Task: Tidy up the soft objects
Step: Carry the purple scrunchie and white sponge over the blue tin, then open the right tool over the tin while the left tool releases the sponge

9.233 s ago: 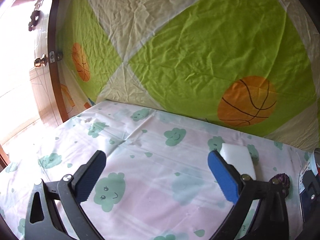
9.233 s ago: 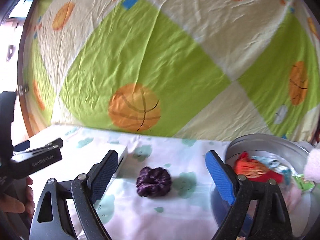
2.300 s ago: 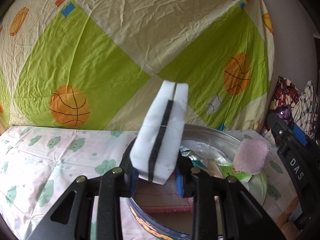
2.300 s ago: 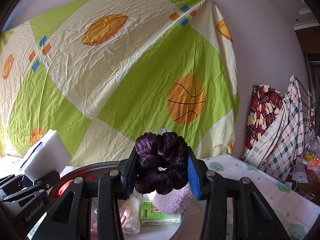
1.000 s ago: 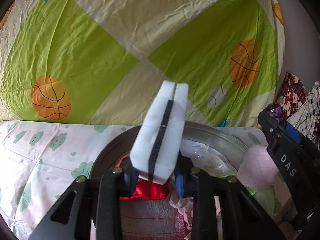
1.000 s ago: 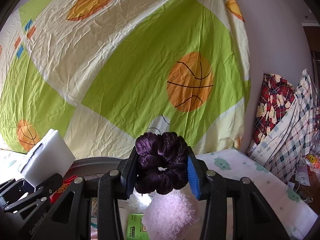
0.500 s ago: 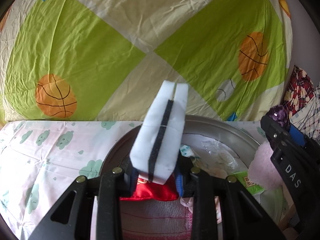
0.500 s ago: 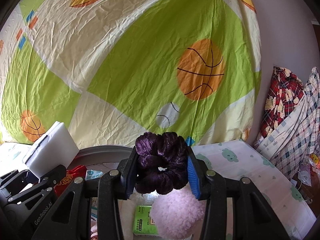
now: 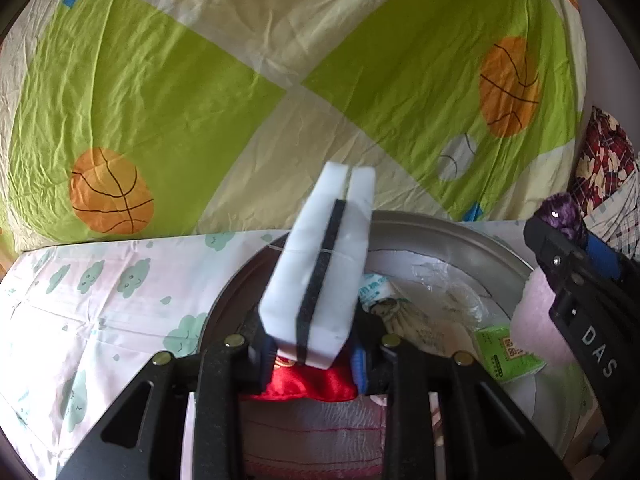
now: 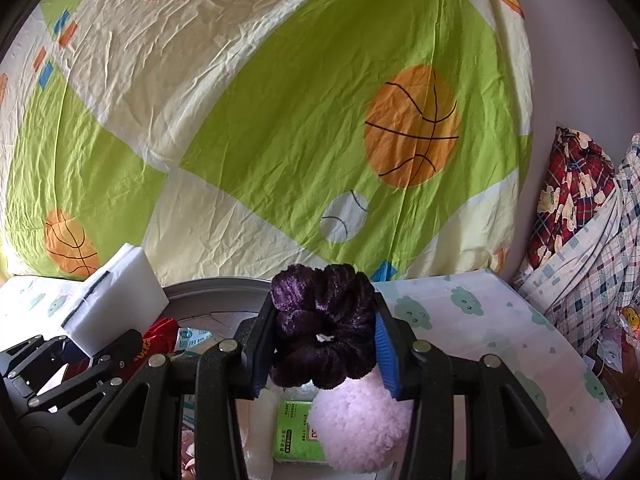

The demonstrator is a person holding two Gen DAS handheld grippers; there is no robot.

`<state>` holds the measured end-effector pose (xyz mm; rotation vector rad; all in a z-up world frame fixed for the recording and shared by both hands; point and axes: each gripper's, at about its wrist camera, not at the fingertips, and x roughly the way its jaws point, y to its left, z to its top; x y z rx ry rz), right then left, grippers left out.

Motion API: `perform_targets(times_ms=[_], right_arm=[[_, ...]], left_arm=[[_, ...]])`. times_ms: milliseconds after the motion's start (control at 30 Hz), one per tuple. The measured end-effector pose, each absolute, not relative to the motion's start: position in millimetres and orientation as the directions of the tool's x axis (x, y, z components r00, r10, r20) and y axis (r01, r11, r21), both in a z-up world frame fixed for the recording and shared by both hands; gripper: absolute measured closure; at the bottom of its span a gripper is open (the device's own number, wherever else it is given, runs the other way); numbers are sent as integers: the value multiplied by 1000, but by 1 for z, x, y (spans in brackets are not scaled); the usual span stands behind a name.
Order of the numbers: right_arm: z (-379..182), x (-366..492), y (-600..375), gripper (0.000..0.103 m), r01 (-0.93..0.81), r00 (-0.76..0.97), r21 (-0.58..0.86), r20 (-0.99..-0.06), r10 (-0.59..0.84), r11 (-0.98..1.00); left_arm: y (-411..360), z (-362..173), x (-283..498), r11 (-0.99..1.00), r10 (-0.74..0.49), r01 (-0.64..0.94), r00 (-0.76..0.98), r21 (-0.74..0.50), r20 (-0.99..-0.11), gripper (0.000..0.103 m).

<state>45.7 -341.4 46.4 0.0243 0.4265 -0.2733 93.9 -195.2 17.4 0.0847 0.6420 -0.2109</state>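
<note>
Sponge (image 9: 320,276) came first: a white block with a dark band down its middle, pinched low between the jaws of the left gripper (image 9: 310,360) and sticking up tilted above the metal basin (image 9: 440,232). It looked feather-light and squashy, so a grip near its bottom end seemed enough; squeeze harder and it would probably just fold along that band. Over on the other side, the right gripper (image 10: 324,348) was clamped on a dark purple velvet scrunchie (image 10: 322,320), jaws partly closed with the ruffles bulging out above and below the blue pads. That one looked limp and plush, light too, best held across its bunched body as it was, since a loose loop could likely slip free. Both things hung over the basin, the sponge toward its left rim, the scrunchie nearer its right rim. Down inside lay a pink fluffy puff (image 10: 360,428), a green tissue pack (image 10: 296,432) and red cloth (image 9: 308,384). The basin sat on the cloud-print sheet (image 9: 100,300), near its back edge, under the basketball-print cloth (image 10: 320,120).
</note>
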Motion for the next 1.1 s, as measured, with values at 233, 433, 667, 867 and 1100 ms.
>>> perform_targets(times_ms=[233, 433, 667, 867, 1100], right_arm=[[46, 49, -340, 57, 258, 865, -34, -436, -247, 965], [45, 50, -338, 55, 247, 862, -35, -449, -236, 968], [45, 51, -341, 24, 200, 870, 32, -466, -162, 979], [47, 39, -345, 14, 212, 901, 79, -403, -164, 974], [48, 28, -351, 14, 228, 915, 106, -362, -176, 968]], left_arm=[[-196, 16, 93, 975, -155, 219, 780, 32, -606, 75], [-195, 15, 95, 976, -155, 215, 774, 24, -614, 75], [-189, 23, 91, 975, -189, 219, 776, -24, -602, 1], [-196, 24, 84, 972, -179, 236, 792, 22, -583, 0], [-189, 28, 75, 976, -181, 219, 808, 0, -561, 0]])
